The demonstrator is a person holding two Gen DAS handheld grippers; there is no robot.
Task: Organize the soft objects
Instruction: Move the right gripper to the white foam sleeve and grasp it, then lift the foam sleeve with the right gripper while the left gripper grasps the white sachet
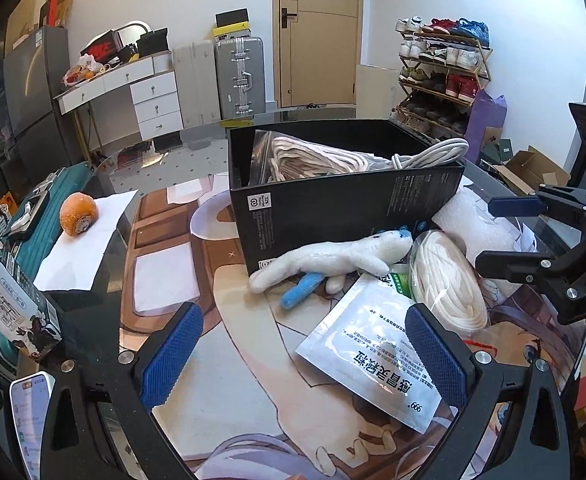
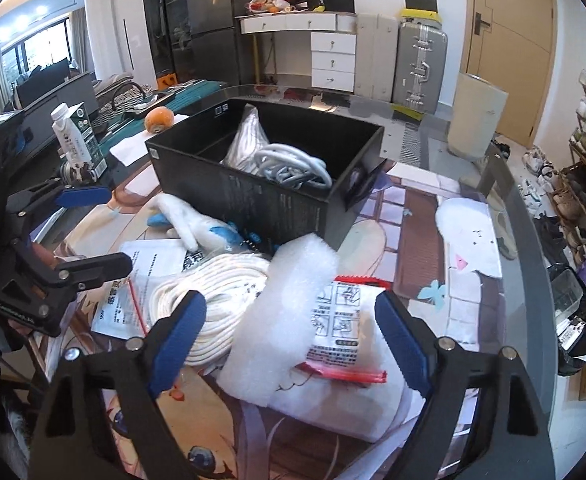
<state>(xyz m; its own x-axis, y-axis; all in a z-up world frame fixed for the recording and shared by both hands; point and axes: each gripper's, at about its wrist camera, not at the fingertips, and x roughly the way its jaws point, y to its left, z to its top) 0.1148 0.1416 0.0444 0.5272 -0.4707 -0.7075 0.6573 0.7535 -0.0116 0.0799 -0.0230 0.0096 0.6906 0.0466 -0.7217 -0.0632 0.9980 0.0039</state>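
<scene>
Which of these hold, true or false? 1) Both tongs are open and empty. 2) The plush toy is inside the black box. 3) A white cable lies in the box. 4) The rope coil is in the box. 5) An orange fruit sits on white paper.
1) True. The left tongs and right tongs are open and hold nothing.
2) False. The plush toy lies on the mat, against the outside of the black box.
3) True. The white cable is coiled inside the box, next to a clear bag.
4) False. The rope coil lies on the mat outside the box, beside the foam sheet.
5) True. The orange fruit rests on white paper.
</scene>
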